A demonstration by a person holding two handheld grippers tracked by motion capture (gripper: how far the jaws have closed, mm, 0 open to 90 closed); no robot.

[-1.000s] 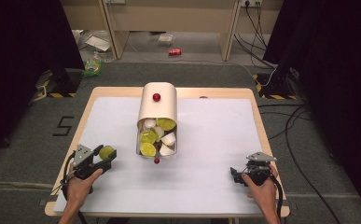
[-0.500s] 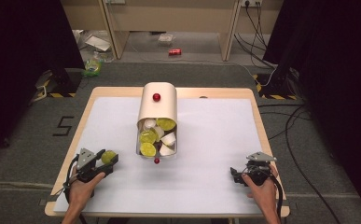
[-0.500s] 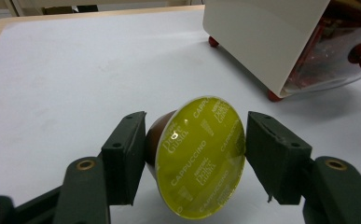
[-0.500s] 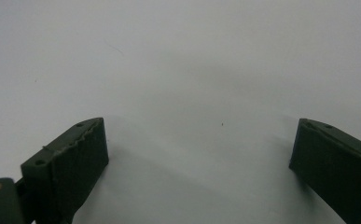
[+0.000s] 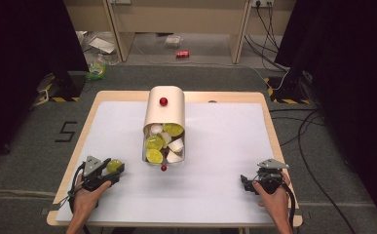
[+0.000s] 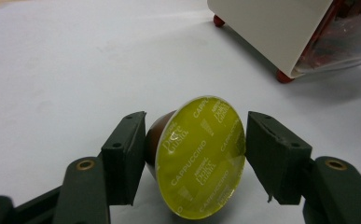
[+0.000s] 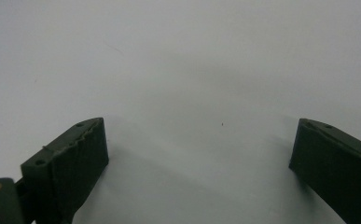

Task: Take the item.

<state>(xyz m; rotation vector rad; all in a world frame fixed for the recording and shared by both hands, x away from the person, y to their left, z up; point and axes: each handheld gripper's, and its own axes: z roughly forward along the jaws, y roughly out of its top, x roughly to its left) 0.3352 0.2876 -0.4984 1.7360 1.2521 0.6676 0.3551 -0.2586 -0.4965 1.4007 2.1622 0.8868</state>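
Note:
My left gripper (image 5: 112,168) is shut on a coffee capsule (image 6: 199,156) with a yellow-green lid and brown body, held just above the white table cover near the front left corner. The lid faces the left gripper view and reads "cappuccino". A cream capsule holder (image 5: 164,114) lies on its side mid-table, its open end towards me, with several green-lidded and white capsules inside. My right gripper (image 5: 245,184) rests at the front right, open, with only bare white cover between its jaws (image 7: 201,135).
The white cover (image 5: 220,141) spans most of the wooden table (image 5: 269,107). The holder's cream wall (image 6: 271,32) and one red foot (image 6: 283,77) stand right of and beyond the held capsule. A red knob (image 5: 163,101) tops the holder. Cables and clutter lie on the floor beyond.
The left gripper with the capsule has drifted slightly towards the near edge of the table. The right gripper has stayed put.

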